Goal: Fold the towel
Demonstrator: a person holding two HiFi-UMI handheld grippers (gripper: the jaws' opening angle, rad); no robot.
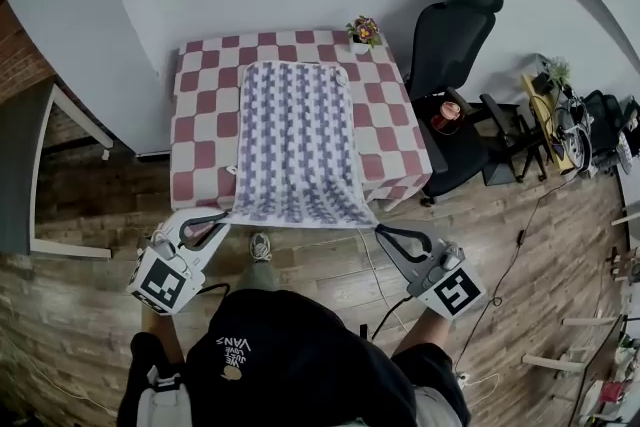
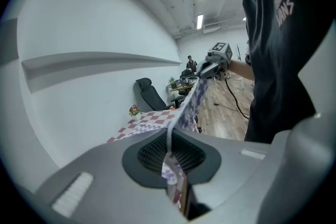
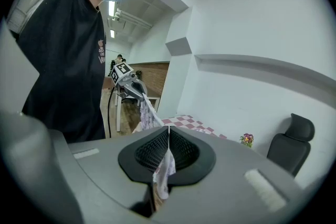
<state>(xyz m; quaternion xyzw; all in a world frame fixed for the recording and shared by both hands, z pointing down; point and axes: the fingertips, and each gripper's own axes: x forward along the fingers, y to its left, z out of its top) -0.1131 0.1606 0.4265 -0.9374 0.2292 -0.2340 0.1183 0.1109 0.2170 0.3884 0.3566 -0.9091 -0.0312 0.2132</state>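
Cannot see the counter's (image 1: 200, 115) middle strip, covered from far edge to near edge by the towel (image 1: 297, 140), nor anything beneath the counter. Lose both near towel corners inside the left tongs (image 1: 226, 224) and right tongs (image 1: 380, 230), clamped shut at the near edge, with just a scrap poking out under the pads in each gripper view. Cannot name the small flowering plant (image 1: 362, 30) at the far right corner, nor the round thing (image 1: 447, 115) on the chair (image 1: 455, 35) beyond the right edge: too small. Lose the person's (image 1: 290, 365) legs at the head view's bottom edge.
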